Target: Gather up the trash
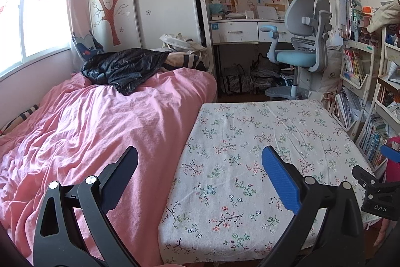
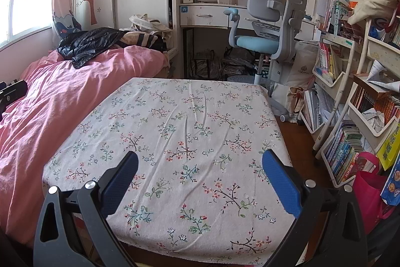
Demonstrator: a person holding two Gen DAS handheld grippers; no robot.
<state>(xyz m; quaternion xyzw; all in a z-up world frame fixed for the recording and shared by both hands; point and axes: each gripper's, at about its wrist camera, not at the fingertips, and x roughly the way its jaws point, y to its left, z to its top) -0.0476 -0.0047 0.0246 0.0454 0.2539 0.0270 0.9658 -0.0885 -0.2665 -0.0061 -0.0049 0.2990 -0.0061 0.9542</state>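
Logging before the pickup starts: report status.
Left gripper open, empty. Right gripper open, empty. No trash visible on floral-cloth table. Nothing in the way.

A bedroom is seen, lit by a bright window (image 1: pixel 32 4) on the left. A bed (image 1: pixel 87 129) is covered in pink. Beside it, a table (image 2: pixel 175 129) is covered with a flowery cloth. A blue chair (image 2: pixel 265 24) is placed at a white desk (image 2: pixel 207 14), and bookshelves (image 2: pixel 350 104) are packed with books.

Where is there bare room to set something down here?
The floral-cloth table is bare between the pink bed and the bookshelves. The bed's far end holds a black jacket. The floor by the shelves is crowded with bags.
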